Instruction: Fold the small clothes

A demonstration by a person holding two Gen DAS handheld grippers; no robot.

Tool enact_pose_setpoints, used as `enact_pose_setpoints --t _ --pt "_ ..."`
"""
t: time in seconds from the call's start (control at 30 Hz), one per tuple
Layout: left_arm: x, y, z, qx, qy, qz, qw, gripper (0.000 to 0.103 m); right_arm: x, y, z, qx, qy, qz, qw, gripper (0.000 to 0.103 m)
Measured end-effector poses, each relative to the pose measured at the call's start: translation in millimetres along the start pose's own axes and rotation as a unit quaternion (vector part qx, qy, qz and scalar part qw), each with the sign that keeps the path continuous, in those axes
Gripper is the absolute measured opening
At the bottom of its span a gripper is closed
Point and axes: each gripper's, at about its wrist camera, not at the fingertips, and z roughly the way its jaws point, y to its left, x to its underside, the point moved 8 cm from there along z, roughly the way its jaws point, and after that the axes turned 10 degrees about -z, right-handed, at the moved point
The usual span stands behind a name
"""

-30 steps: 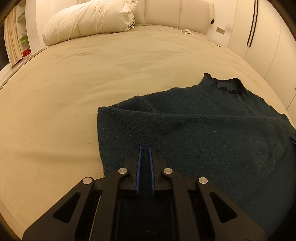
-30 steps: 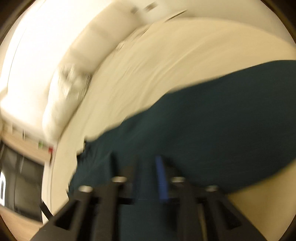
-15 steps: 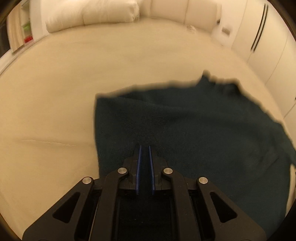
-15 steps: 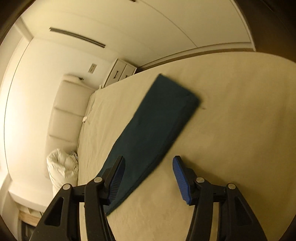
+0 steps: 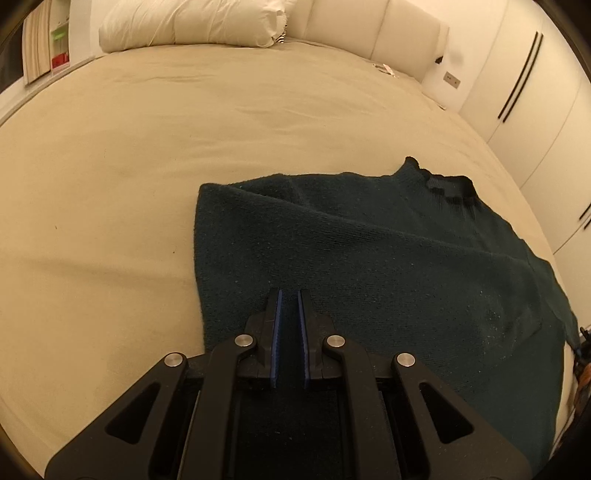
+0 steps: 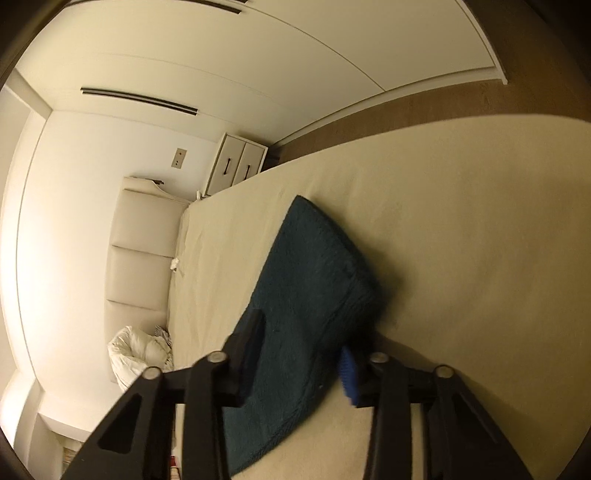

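In the left wrist view, we see the dark green knitted sweater (image 5: 369, 266) lying on the wide beige bed (image 5: 184, 155). We use the sweater as our landmark. Our left gripper (image 5: 289, 295) sits at the sweater's near hem. Its two blue pads are pulled close, with only a thin gap, and dark knit fills that gap, so we think it is pinching the hem. The sweater's neck hole (image 5: 448, 186) is at the far end from our gripper. One soft ridge runs across the cloth between the hem and the neck. Far past the sweater, a puffy white pillow (image 5: 192, 22) rests at the head of the bed.

In the right wrist view, the camera is tipped on its side. The sweater (image 6: 306, 280) looks like a long folded strip on the bed (image 6: 480, 240). Our right gripper (image 6: 303, 345) has its jaws wide apart, one on each side of the strip's near end. It holds nothing yet. A white padded headboard (image 6: 140, 251) stands well beyond the sweater.

We think the step now is grabbing the second corner. To do it well, we should slide the right gripper in until the edge is deep between the pads, then squeeze. We should keep both ends level, so the fold lands straight.
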Motion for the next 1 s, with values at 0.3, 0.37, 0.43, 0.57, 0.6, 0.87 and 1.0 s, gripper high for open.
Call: enact_pose_setpoints --t 0.3,0.37,0.43,0.57,0.6,0.87,1.0 --pt "2 -38 -19 0.106 0.032 -0.052 0.9925 0.015 -4 88 -10 0.050 -0.028 -0.168 0.984 0.012" --pt "1 -49 -23 0.137 0.034 -0.064 0.9880 0.063 12 133 -8 0.044 -0.025 -0.229 0.972 0.012" --pt "-3 -57 -31 0.170 0.024 -0.091 0.9810 0.089 50 192 1 0.034 -0.010 -0.314 0.949 0.011" --pt "-6 -83 -29 0.237 0.061 -0.139 0.9594 0.090 163 290 14 -0.013 0.024 -0.459 0.888 0.010" --pt "-4 -91 -27 0.253 0.080 -0.150 0.9524 0.090 204 312 23 -0.029 0.038 -0.494 0.868 0.010" --pt "10 -145 -14 0.360 0.193 -0.197 0.8909 0.090 410 353 74 -0.049 0.107 -0.651 0.750 0.009" --pt "13 -151 -7 0.377 0.210 -0.227 0.8728 0.090 432 347 78 -0.046 0.122 -0.658 0.741 0.010"
